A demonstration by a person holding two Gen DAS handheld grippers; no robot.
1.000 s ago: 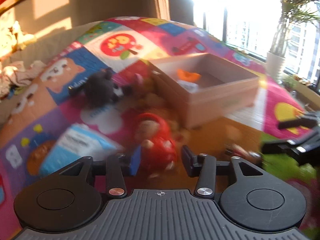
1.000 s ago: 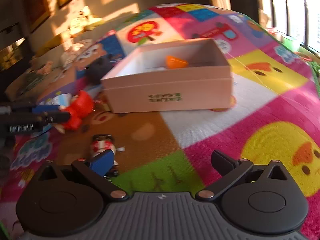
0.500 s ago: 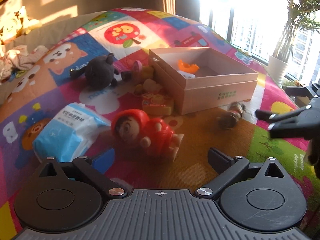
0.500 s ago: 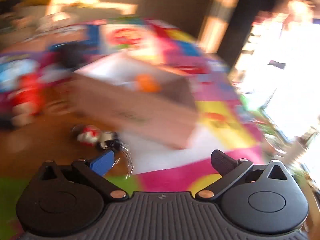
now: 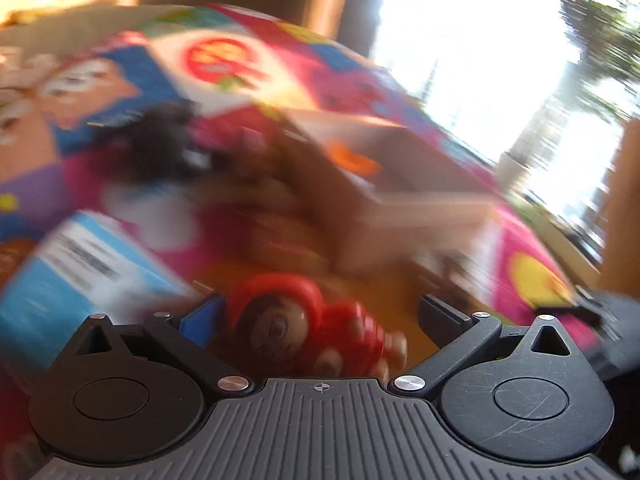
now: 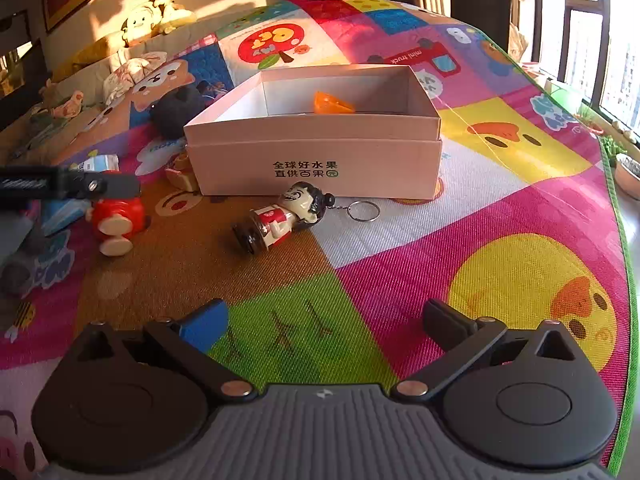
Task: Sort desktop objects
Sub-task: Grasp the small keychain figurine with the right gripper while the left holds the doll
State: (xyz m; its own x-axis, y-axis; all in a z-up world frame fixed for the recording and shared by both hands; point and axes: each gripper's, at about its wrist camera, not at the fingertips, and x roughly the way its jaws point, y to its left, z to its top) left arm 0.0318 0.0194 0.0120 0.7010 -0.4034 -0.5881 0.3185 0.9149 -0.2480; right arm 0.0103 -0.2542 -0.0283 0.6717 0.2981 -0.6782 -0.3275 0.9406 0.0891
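- Left gripper (image 5: 320, 316) spread wide, nothing pinched — the red doll (image 5: 308, 328) lies right between its fingers on the play mat (image 6: 520, 280), in front of the box's left corner.
- Right gripper (image 6: 326, 320) also wide apart and empty, hovering over the mat well in front of the cardboard box (image 6: 316, 160).
- Keychain figurine (image 6: 284, 214) lies on its side just in front of the box.
- Orange piece (image 6: 332, 103) sits inside the box, near the back.
- Blue packet (image 5: 76, 280) left of the box; left view heavily blurred.
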